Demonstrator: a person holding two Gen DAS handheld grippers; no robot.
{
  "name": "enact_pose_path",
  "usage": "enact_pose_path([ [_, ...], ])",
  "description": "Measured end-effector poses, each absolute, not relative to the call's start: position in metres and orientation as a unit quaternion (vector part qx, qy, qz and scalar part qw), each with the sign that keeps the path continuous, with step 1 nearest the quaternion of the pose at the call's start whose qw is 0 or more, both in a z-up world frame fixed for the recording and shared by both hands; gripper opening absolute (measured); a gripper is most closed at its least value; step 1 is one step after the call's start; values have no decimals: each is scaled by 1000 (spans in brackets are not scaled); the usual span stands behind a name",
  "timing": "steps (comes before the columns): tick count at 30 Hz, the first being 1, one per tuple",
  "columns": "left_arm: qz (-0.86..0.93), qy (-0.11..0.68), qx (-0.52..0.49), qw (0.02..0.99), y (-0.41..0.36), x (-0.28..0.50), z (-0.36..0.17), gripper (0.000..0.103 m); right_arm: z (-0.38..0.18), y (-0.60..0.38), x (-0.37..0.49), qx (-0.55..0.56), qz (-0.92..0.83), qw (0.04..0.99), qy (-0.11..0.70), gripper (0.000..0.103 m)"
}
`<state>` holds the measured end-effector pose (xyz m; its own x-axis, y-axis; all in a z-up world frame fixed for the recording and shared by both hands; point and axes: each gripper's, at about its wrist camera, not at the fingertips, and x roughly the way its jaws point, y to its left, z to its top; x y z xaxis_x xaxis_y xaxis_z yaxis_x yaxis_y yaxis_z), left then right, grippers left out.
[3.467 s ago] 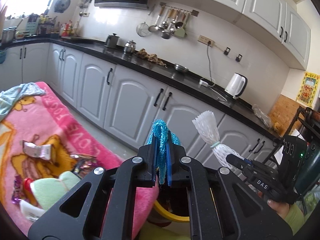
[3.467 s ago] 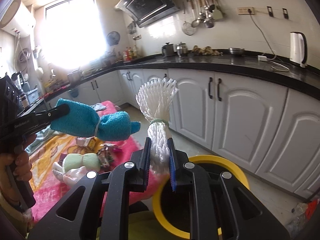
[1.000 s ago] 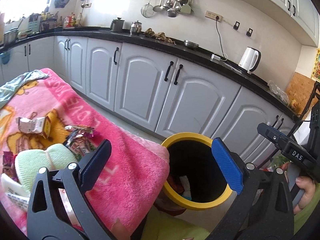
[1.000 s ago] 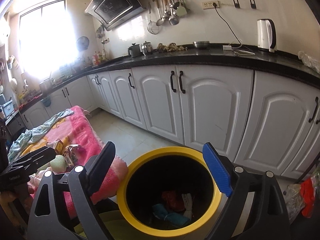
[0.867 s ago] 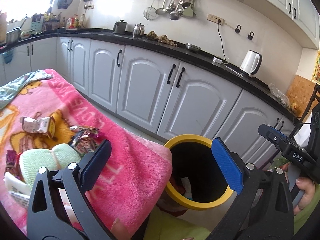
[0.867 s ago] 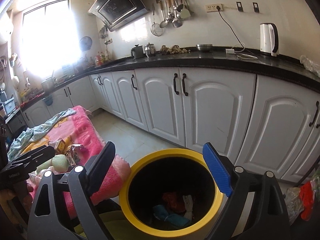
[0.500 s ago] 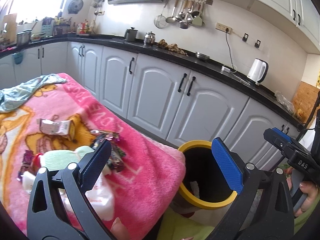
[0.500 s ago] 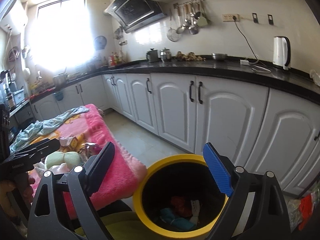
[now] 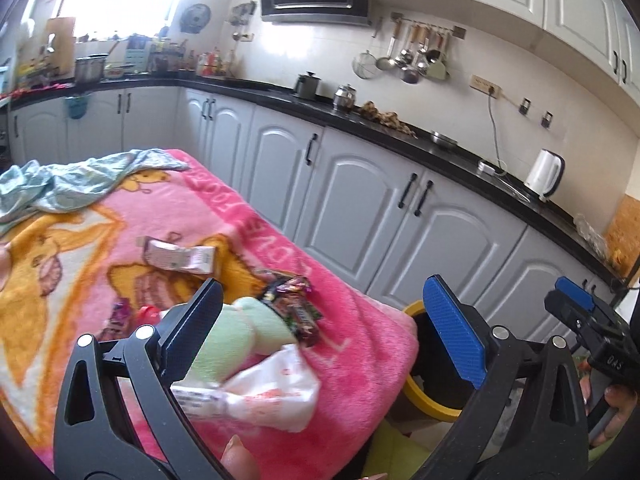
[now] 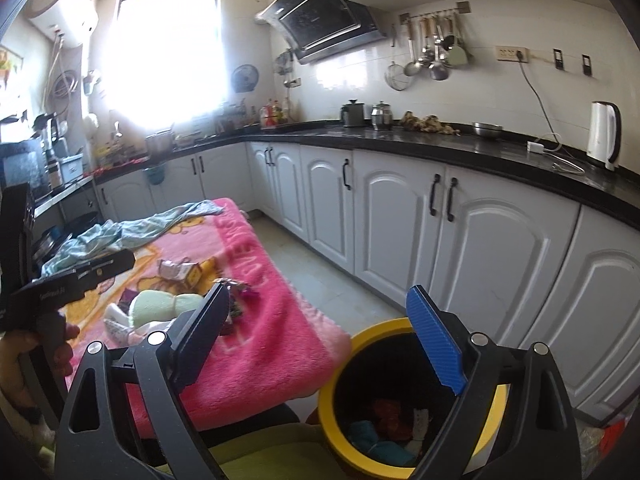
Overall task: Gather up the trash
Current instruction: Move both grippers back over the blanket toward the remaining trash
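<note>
Having dropped their blue and white bundles into the yellow-rimmed round bin (image 10: 340, 390), left gripper (image 9: 324, 344) and right gripper (image 10: 320, 348), both splayed empty, swing toward ten o'clock, where wrappers (image 9: 294, 312) wait on the pink fleece blanket (image 9: 352, 344).

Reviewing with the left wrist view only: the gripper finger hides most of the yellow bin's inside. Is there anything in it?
Observer: Yes. The right wrist view looks down into the bin. A blue cloth bundle, a red item and a small white piece lie at the bottom.
Operator: I only see the edge of the right gripper. Is it carrying anything?
Observer: No. The right gripper is open, with nothing between its fingers.
</note>
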<state>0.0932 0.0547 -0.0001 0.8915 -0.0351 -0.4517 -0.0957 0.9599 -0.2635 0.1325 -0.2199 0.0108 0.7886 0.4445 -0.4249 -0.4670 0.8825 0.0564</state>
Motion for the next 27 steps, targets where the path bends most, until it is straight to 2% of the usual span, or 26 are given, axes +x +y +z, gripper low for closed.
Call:
enact_pose_path([
  [27,145,217,-206,943,176,42,-10,92,-3,-116,112,-78,354,897,254,87],
])
